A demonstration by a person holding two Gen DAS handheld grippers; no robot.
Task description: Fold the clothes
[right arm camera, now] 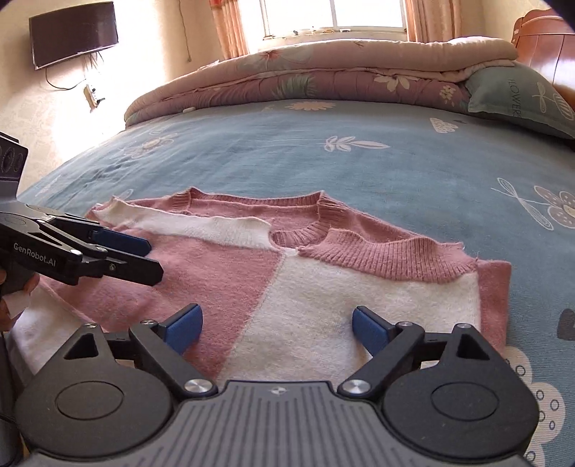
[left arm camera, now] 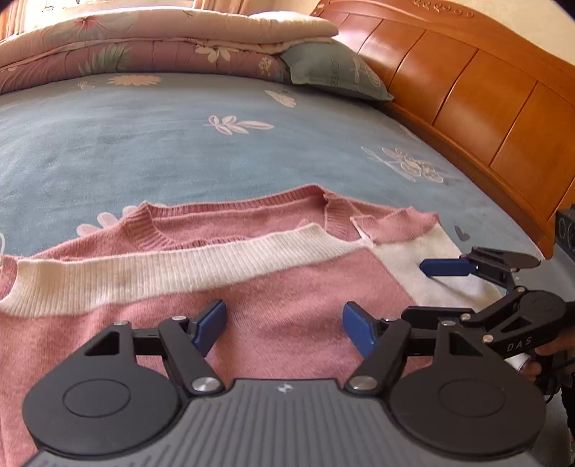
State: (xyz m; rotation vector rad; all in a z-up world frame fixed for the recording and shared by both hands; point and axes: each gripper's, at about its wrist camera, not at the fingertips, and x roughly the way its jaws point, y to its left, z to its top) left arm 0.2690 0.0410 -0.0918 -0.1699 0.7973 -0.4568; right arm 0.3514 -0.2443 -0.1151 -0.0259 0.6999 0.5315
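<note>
sweater (right arm camera: pixel 273 273) lies crosswise just ahead of both spread, empty claws: left gripper (left arm camera: pixel 284 325) over pink, right gripper (right arm camera: pixel 276 328) over white.

A blue flowered bedsheet (right arm camera: pixel 359 169) is covering the bed. A folded pink floral quilt (right arm camera: pixel 305 77) is lying along its far edge, touching a grey-green pillow (right arm camera: pixel 517 98). A dark television (right arm camera: pixel 72 32) is hanging on the wall beside the bright window (right arm camera: pixel 334 12).

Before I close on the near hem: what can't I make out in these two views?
- Sweater near hem: both views, hidden under the left tool and right tool bodies.
- Sweater's left end: left wrist view, cut off by the frame edge.
- Pillow lettering: right wrist view, partly cut off.
</note>
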